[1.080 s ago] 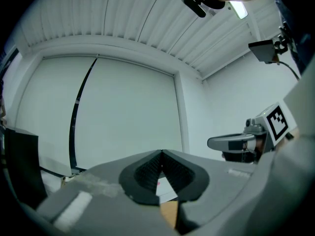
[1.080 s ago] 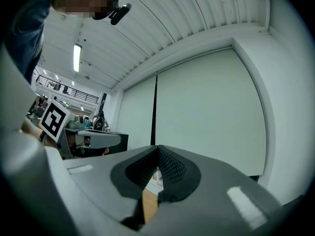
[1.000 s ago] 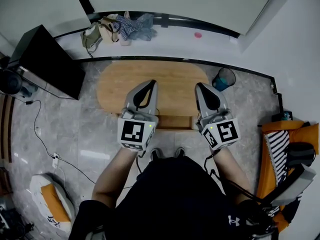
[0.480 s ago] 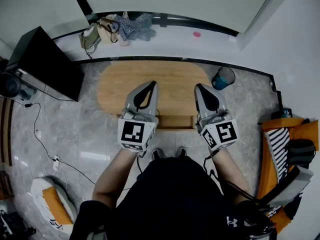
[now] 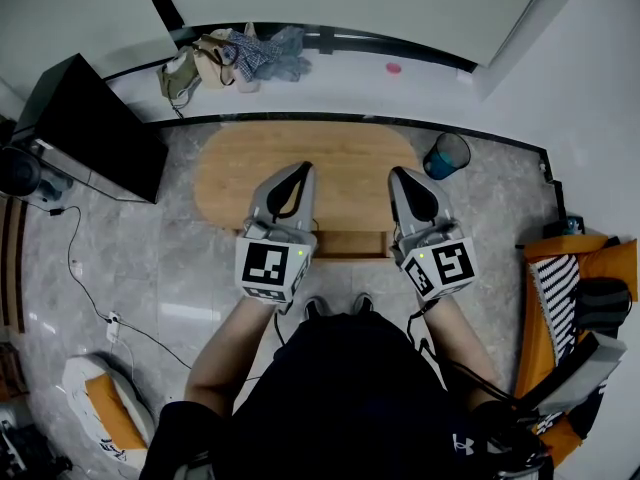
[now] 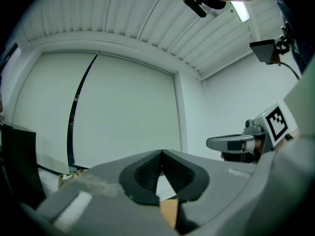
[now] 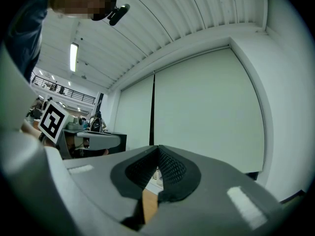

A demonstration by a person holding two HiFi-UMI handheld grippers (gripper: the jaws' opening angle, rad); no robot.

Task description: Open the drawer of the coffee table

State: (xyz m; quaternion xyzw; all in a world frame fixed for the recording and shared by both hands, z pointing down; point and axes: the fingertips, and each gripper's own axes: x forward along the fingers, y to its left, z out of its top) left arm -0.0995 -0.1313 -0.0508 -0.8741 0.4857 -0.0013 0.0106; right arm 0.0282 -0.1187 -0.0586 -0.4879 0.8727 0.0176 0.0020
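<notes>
At the far left a black cabinet (image 5: 95, 123) stands on the grey stone floor (image 5: 190, 268), and a thin cable (image 5: 88, 290) runs across the tiles below it. Beyond it, against the wall, lies a heap of bags and clothes (image 5: 235, 56). The left gripper (image 5: 302, 168) is held level over the near left part of the coffee table (image 5: 340, 148), an oval wooden top. Its jaws are pressed together with nothing between them, and the left gripper view shows their ribbed black pads (image 6: 147, 173) meeting at the tip, with a sliver of the wooden top below. The drawer (image 5: 350, 244) sits at the middle of the table's near edge, a wooden block between the two grippers and just in front of the person's shoes (image 5: 335, 306). Neither gripper touches it, and how far out it stands cannot be told. The right gripper (image 5: 396, 173) hovers level over the near right part of the table, its jaws likewise closed tight on nothing. Past the table's right end a blue bin (image 5: 447, 156) stands on the floor, and an orange and striped heap (image 5: 565, 288) lies at the far right.
</notes>
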